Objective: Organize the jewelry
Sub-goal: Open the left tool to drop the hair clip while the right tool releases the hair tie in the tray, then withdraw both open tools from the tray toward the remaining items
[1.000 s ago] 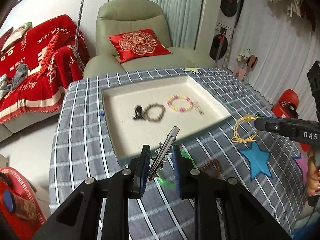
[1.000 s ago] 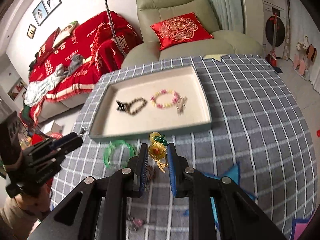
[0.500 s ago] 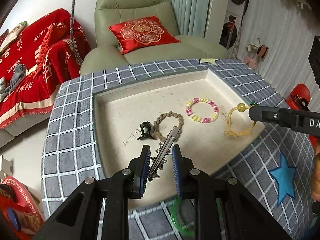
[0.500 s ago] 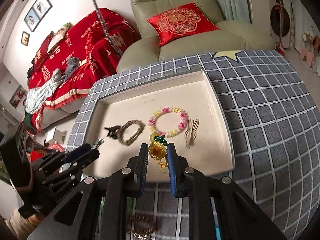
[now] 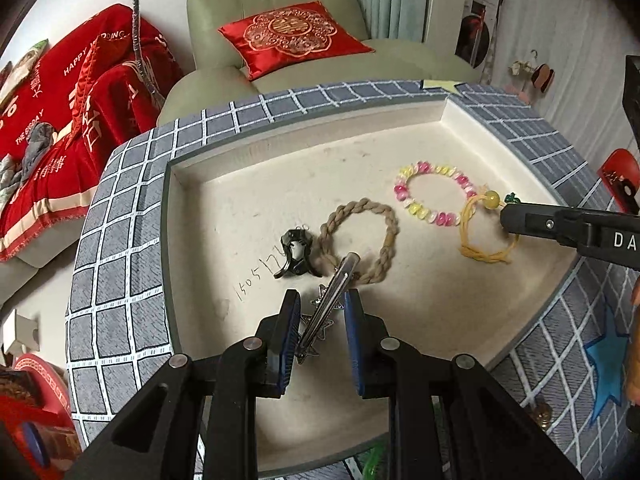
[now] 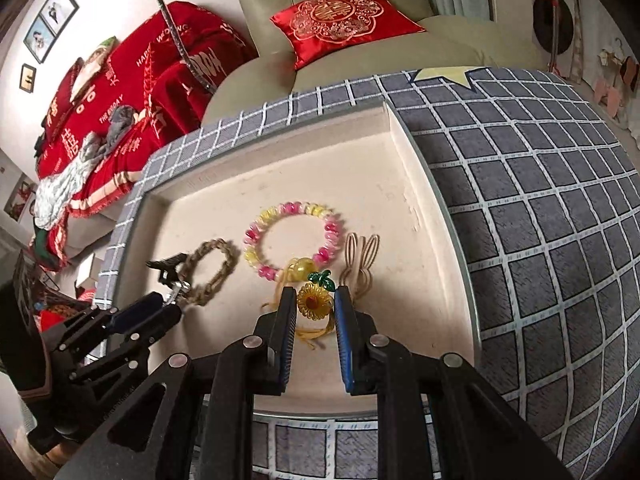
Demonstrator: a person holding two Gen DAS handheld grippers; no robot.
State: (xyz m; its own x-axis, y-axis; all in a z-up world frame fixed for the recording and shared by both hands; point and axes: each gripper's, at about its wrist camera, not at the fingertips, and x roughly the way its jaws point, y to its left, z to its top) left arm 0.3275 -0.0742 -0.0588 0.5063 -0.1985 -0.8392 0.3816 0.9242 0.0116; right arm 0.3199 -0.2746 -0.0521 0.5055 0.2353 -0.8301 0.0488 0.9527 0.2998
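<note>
My left gripper is shut on a silver hair clip with star trim, low over the near part of a cream tray. In the tray lie a black claw clip, a braided beige bracelet and a pink-and-yellow bead bracelet. My right gripper is shut on a sunflower charm whose yellow cord bracelet hangs onto the tray floor beside the bead bracelet. A beige rabbit-ear clip lies just right of it. The left gripper shows at the left of the right wrist view.
The tray stands on a table with a grey checked cloth. A green bangle lies on the cloth by the tray's near edge, a blue star to the right. An armchair with a red cushion stands behind the table.
Both grippers have moved forward and down from above the table's near side to low over the tray, each still carrying its piece. The cord bracelet now touches the tray floor.
</note>
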